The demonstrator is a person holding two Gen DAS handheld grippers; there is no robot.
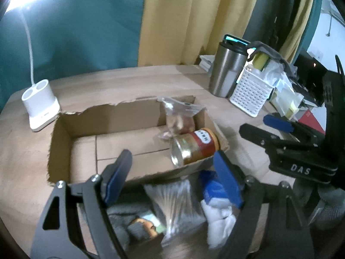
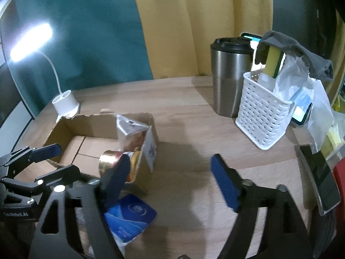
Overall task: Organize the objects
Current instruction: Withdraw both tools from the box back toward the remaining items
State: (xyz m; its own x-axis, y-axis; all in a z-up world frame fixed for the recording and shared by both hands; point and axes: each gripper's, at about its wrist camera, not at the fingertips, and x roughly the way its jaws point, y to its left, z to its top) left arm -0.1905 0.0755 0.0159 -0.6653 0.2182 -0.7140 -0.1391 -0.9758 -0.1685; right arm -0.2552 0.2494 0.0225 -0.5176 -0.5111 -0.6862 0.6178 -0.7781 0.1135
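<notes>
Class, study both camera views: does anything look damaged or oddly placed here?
Yes. The cardboard box has a ragged, torn top edge. A can lies tipped on its side inside it, and a grey sock is draped over the white basket.

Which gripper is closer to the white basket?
Right. The right gripper hangs just before the white basket; the left gripper is farther, over the cardboard box.

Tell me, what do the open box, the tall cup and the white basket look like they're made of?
The box looks like plain brown corrugated cardboard, matte, with a ragged torn top edge. The tall cup looks like brushed stainless steel with a soft sheen, topped by a black lid, probably plastic. The white basket looks like moulded plastic, smooth, with rows of small slots through its walls.
</notes>
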